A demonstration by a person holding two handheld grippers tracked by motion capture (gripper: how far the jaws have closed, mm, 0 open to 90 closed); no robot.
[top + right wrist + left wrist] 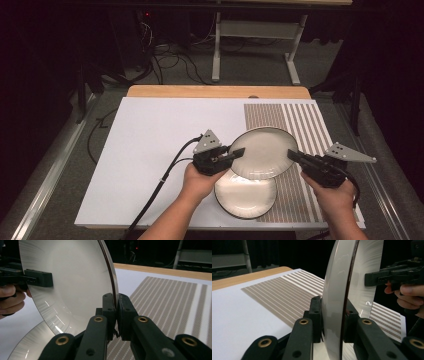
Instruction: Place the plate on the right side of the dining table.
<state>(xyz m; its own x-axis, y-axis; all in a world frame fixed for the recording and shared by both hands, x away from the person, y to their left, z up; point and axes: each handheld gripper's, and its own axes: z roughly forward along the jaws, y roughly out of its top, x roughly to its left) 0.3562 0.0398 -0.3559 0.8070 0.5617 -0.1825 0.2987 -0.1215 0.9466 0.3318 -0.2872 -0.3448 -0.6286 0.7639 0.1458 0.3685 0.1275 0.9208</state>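
Above the tabletop [150, 150], I hold the round white dark-rimmed plate [262, 152] between my left tongs [235, 152] and right tongs [295, 156], each clamped on an opposite rim.

white table [150, 150], striped mat [305, 122], floor cables [170, 62]

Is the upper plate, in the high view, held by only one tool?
No, the left tool and the right tool each grip the rim of the upper plate on opposite sides, above the lower plate.
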